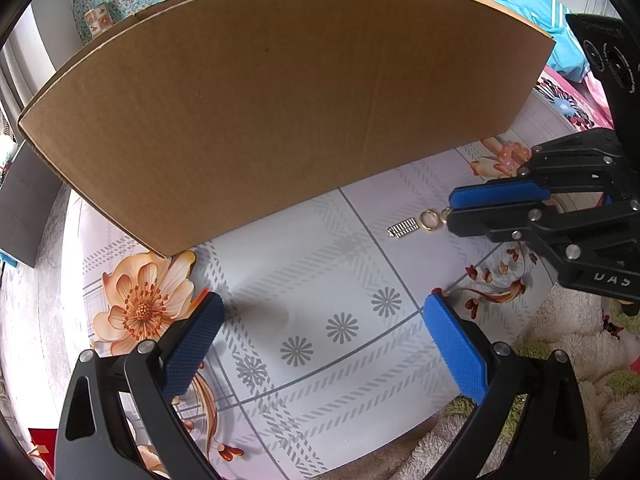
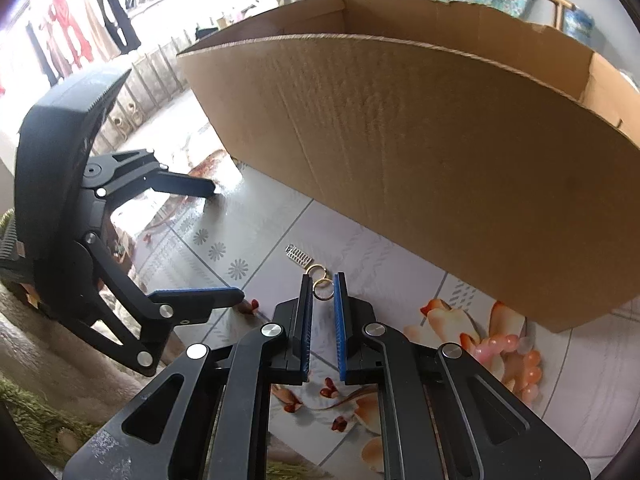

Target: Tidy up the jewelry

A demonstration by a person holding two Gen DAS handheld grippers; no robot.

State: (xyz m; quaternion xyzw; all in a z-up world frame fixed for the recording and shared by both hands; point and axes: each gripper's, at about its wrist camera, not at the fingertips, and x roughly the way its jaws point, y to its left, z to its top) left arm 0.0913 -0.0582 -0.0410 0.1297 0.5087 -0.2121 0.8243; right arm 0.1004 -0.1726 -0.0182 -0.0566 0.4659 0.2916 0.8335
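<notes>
1. Right wrist view: the right gripper (image 2: 323, 280), nearly closed, straddled one gold ring (image 2: 322, 289) on the table (image 2: 260, 224) near the box (image 2: 440, 168).
2. The ring looked light, hard and slippery; pinching across its band seemed best.
3. The left gripper (image 1: 324, 308) hovered wide open, empty.

Two gold rings (image 2: 322, 285) beside silver charm (image 2: 299, 257), lying flat.

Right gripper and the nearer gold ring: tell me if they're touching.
Cannot tell. In the right wrist view the ring lies between the narrowly parted fingertips of the right gripper; neither view plainly shows contact or a gap.
</notes>
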